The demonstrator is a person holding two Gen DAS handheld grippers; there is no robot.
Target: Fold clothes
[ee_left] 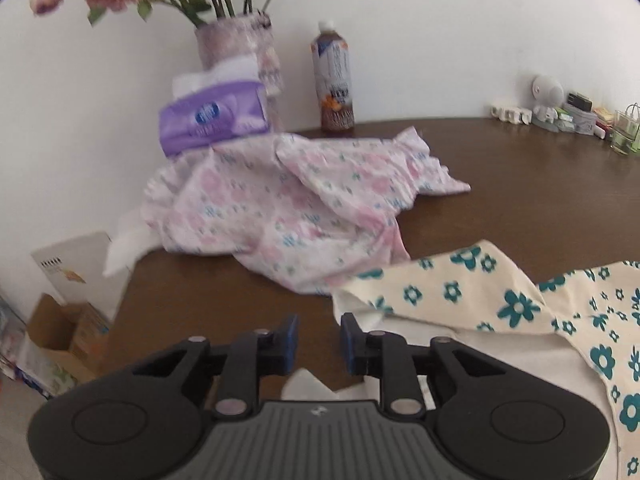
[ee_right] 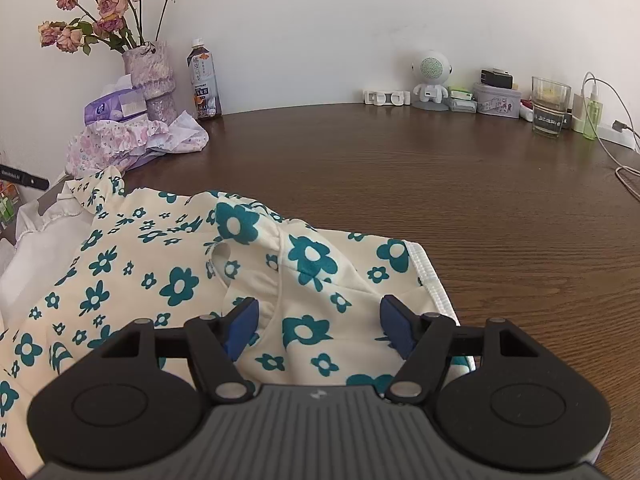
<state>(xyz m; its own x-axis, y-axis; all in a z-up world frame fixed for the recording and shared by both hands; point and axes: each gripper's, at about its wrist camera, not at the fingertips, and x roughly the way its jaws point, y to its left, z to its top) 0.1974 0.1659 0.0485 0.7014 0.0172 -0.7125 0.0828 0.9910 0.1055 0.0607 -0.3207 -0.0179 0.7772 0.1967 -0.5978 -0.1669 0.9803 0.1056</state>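
On the brown wooden table (ee_right: 440, 184), a cream garment with teal flowers (ee_right: 168, 264) lies rumpled at the near edge; its white ribbed hem shows on the side away from the vase, and its far side runs out of the right wrist view, so its full shape cannot be made out; right gripper (ee_right: 318, 326) hangs just above this cloth with its blue-padded fingers (ee_right: 242, 326) spread wide, nothing between them; whether the pads touch the fabric cannot be told; left gripper (ee_left: 319, 342) sits at the cream garment's vase-side edge, jaws narrowed to a small gap with bare table showing through it, gripping nothing visible; a white scrap of cloth below its body is partly hidden by the gripper; pink floral garment (ee_left: 280, 208) heaped between the cream garment and the vase (ee_left: 236, 40), blurred in the left wrist view, print hard to read; purple tissue pack (ee_left: 212, 120) leans against the vase, resting on the pink heap's far edge; vase holds dried roses (ee_right: 100, 12), tops cut off in the left view; drink bottle (ee_left: 333, 80) upright just beside the vase, label illegible; well away from the vase along the wall, a small white robot figure (ee_right: 430, 80), a glass (ee_right: 550, 104) and other small clutter; cardboard boxes (ee_left: 64, 328) below the table edge on the vase side, partly cut off.
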